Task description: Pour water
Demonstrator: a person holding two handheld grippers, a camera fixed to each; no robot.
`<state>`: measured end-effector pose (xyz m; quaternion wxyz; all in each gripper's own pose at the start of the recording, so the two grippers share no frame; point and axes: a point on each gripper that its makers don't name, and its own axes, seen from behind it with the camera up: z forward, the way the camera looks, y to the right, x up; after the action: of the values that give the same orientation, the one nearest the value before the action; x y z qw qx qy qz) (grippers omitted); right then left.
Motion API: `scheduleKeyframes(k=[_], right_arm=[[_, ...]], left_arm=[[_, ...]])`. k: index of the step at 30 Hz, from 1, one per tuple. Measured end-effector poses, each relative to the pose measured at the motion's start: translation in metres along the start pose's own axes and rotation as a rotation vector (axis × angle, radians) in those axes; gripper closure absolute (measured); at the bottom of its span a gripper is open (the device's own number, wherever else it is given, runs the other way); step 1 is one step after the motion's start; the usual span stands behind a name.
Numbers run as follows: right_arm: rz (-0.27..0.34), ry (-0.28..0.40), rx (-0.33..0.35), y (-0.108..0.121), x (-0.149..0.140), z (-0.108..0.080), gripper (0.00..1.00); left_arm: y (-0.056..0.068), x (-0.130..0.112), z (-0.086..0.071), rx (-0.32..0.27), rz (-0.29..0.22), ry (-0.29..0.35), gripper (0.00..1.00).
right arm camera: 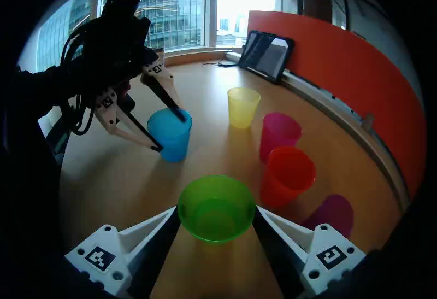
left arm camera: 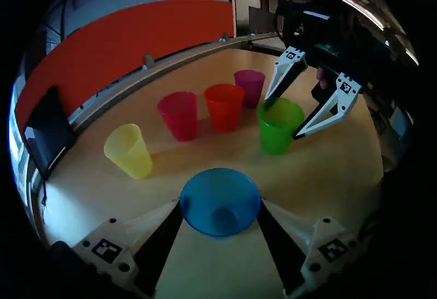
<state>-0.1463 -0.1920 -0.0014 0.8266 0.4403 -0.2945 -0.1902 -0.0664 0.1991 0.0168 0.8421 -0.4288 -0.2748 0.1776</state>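
Left gripper (left arm camera: 219, 205) pinches the blue cup (left arm camera: 220, 189) and right gripper (right arm camera: 217, 210) pinches the green cup (right arm camera: 216, 220), both cups upright on the table (left arm camera: 328, 173); grasping appears complete, while lifting, tilting and pouring remain.

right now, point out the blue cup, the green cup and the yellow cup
blue cup (left arm camera: 220, 203), left gripper view, inside of the cup
green cup (right arm camera: 216, 210), right gripper view, inside of the cup
yellow cup (left arm camera: 134, 159), left gripper view, outer side wall
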Motion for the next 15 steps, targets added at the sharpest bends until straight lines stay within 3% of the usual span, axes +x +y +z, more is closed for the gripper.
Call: scheduleKeyframes(k=[15], right_arm=[[0.005, 0.0, -0.01, 0.0022, -0.0041, 0.0012, 0.05]], left_arm=[[-0.001, -0.0075, 0.0029, -0.011, -0.033, -0.026, 0.11]])
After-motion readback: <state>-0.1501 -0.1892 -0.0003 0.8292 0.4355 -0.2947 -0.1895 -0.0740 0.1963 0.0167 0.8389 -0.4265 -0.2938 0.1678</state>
